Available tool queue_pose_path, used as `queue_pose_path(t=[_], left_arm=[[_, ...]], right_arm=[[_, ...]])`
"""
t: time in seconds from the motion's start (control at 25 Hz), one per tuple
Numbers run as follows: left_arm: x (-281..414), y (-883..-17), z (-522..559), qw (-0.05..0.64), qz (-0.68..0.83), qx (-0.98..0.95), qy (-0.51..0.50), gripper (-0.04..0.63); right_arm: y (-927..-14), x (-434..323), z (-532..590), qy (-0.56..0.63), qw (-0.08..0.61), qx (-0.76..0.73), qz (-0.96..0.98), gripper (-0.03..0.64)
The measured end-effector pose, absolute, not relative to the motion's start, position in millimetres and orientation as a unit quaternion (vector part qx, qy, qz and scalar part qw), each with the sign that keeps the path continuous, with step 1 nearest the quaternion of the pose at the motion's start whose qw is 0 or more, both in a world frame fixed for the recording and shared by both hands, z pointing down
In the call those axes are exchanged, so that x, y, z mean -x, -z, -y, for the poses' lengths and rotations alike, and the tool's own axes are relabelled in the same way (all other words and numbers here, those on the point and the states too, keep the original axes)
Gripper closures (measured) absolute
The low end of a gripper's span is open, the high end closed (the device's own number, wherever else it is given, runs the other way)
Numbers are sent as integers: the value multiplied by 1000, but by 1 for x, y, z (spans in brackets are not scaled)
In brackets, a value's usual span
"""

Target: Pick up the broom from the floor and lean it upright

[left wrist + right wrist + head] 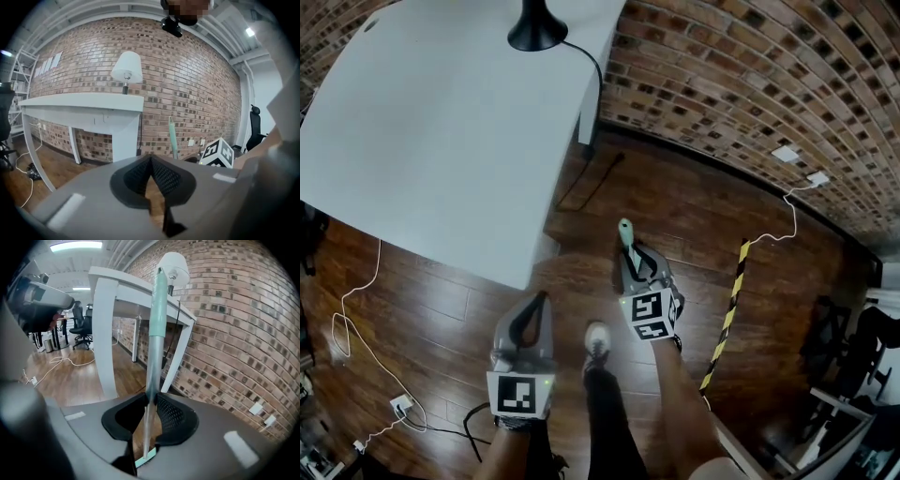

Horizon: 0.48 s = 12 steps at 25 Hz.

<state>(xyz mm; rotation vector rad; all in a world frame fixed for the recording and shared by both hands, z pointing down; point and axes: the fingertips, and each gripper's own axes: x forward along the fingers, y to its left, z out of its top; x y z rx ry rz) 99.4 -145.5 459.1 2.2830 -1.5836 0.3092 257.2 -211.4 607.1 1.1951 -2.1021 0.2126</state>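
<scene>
My right gripper [149, 405] pinches the broom [156, 319] upright, my left gripper [151, 161] is pressed together and empty; next I lean it on the wall [225, 333].

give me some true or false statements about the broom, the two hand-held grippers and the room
1. The right hand-held gripper is closed on the broom handle. True.
2. The left hand-held gripper grips the broom handle too. False: nothing is between its jaws, and their tips meet.
3. A lamp stands on the white table. True.
4. The wall behind the table is smooth white plaster. False: it is bare brick.
5. The broom handle lies flat on the floor. False: it rises roughly upright out of the right hand-held gripper, green end on top.
</scene>
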Motion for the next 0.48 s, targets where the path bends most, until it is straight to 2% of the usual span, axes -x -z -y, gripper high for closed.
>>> queue_pose_path(t=[0.2, 0.48], left_arm=[[-104, -468, 155, 169, 564, -799, -127, 595], [-99, -475, 160, 170, 574, -788, -141, 595]], right_arm=[[-607, -233, 253, -71, 342, -432, 832, 525], [-623, -202, 299, -49, 373, -394, 838, 518]])
